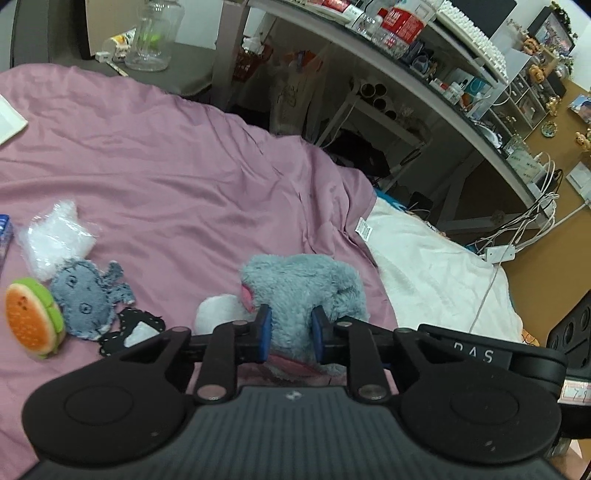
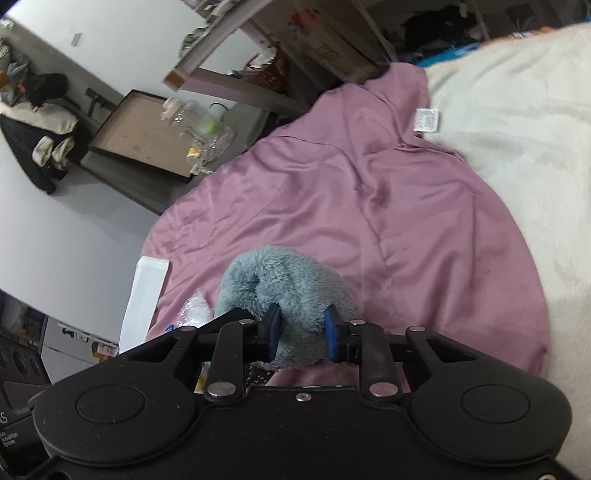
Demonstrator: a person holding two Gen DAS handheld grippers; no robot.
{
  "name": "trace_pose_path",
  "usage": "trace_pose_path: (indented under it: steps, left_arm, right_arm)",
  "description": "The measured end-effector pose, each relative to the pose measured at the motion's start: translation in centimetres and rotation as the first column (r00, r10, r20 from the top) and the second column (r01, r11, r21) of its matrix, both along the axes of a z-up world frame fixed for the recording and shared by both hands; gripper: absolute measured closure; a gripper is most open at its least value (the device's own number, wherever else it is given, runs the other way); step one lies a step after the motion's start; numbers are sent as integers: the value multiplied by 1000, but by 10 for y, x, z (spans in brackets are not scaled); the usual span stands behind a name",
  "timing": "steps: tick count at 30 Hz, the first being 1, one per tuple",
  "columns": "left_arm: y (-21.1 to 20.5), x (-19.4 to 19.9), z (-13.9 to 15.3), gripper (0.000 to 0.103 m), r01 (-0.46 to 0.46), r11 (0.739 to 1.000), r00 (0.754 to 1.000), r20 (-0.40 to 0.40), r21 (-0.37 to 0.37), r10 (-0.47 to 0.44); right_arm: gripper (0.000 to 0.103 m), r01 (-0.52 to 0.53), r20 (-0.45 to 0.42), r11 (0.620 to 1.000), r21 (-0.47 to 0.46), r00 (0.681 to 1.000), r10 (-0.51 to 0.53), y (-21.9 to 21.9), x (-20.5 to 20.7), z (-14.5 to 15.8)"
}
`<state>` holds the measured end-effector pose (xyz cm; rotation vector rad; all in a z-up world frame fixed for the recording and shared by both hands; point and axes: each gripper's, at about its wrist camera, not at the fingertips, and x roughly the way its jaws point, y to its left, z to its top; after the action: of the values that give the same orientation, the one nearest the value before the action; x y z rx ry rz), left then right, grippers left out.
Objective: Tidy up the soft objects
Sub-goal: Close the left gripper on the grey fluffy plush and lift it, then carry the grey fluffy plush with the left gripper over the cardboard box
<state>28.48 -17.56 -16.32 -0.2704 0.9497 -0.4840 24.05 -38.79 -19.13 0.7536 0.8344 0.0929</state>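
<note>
A fluffy grey-blue plush toy (image 1: 303, 284) with pink and white parts hangs over the pink sheet (image 1: 166, 166). My left gripper (image 1: 291, 332) is shut on its lower part, blue pads pressed into the fur. In the right wrist view, my right gripper (image 2: 301, 336) is shut on the same plush toy (image 2: 284, 288) from another side. To the left on the sheet lie a burger-shaped plush (image 1: 33, 317), a flat grey-blue fabric toy (image 1: 88, 295), a black lacy piece (image 1: 129, 328) and a clear plastic bag (image 1: 55, 236).
A cream blanket (image 1: 436, 273) covers the bed to the right. A cluttered desk and shelves (image 1: 424, 48) stand behind, with cables (image 1: 517, 236) at the bed's edge. A glass jar (image 1: 155, 33) sits on a bedside surface. A white flat box (image 2: 144, 291) lies on the sheet.
</note>
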Motion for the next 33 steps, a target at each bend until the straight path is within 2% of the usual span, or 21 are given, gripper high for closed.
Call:
trace_pose_path:
  steps: [9,18,33]
  left_arm:
    - [27,-19,21,82,-31,1000,999,27,-4,31]
    - [76,-30,41,82,-103,994,993,59,-27,104]
    - [158,-50,58,82,-220,970,968,103,-102,230]
  right_arm:
    - [79,-22,25,999,-31,999,22,34,-13,23]
    - [79,-82,65,992,-95,994,88,84,-13,50]
    - [79,-169,106,971,-166,976,188,164,-8,83]
